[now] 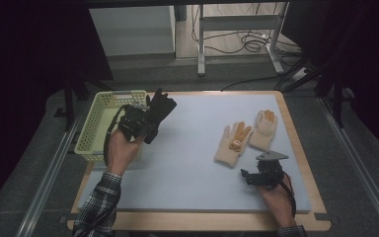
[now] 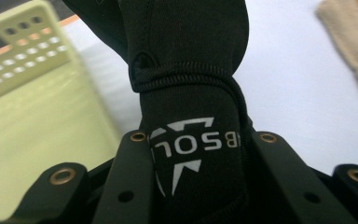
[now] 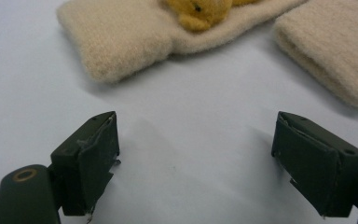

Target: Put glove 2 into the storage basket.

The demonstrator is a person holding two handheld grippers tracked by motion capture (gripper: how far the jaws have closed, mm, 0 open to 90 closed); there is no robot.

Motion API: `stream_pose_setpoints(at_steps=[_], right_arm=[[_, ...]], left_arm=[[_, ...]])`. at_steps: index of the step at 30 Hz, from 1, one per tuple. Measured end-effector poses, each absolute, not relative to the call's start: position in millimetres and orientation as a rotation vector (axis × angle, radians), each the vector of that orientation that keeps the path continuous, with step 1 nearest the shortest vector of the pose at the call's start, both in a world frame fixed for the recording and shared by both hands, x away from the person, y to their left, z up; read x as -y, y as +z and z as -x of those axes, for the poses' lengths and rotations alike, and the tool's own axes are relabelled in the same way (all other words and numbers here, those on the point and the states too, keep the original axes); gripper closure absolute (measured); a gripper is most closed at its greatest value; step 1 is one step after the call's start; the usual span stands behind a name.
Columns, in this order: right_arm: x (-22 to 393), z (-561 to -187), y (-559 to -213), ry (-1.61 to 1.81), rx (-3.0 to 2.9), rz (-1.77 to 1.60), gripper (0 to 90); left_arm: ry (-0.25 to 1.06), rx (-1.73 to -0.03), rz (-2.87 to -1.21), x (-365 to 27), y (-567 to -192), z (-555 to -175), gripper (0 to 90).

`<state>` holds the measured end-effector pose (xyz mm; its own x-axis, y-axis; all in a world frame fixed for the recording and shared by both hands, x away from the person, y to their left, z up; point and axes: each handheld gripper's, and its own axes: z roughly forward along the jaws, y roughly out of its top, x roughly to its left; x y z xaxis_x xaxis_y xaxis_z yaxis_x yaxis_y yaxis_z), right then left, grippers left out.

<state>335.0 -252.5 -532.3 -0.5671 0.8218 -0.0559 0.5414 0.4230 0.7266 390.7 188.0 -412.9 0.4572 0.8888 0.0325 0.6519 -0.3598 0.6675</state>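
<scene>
A black glove (image 1: pixel 160 109) hangs in the air beside the basket, pinched at its cuff by my left gripper (image 1: pixel 137 122). In the left gripper view the glove (image 2: pixel 191 93) with its white logo sits clamped between the two black jaws. Two cream gloves with orange patches lie on the mat at the right: one (image 1: pixel 233 143) nearer the middle, the other (image 1: pixel 263 129) beside it. My right gripper (image 1: pixel 262 174) rests low just in front of them, open. In the right gripper view the cuffs of the nearer glove (image 3: pixel 121 42) and the other glove (image 3: pixel 326 51) lie beyond its spread fingers (image 3: pixel 93 158).
A pale yellow-green perforated basket (image 1: pixel 101 126) stands at the table's left edge, right beside the raised left hand. A light grey mat (image 1: pixel 187 163) covers the wooden table. Cables and metal table legs lie on the floor beyond.
</scene>
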Motion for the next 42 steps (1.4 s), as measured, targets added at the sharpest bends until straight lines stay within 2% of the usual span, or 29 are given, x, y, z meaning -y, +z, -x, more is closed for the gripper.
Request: stream_pose_setpoints(at_steps=[13,25,32,42], right_arm=[[252.5,-334.9,-532.3,0.943,-2.277,-1.161,14.5],[252.5,-335.0,-532.3,0.943,-2.278,-1.161,14.5],[252.5,-335.1,-532.4,0.945,-2.277,-1.162,14.5],[252.5,-335.1,-532.4,0.945,-2.277,-1.161,14.5]], left_arm=[[0.610,-1.442,-2.057,-245.2,-417.1,-397.8,71.3],[0.616,-1.616,-1.991,-306.7,-439.2,-411.1,70.3],[0.599,-1.689,-1.995,-324.4,-457.7,-420.2,70.0],[0.543,-1.773,-2.098,-329.7,-483.3,-436.2,69.4]])
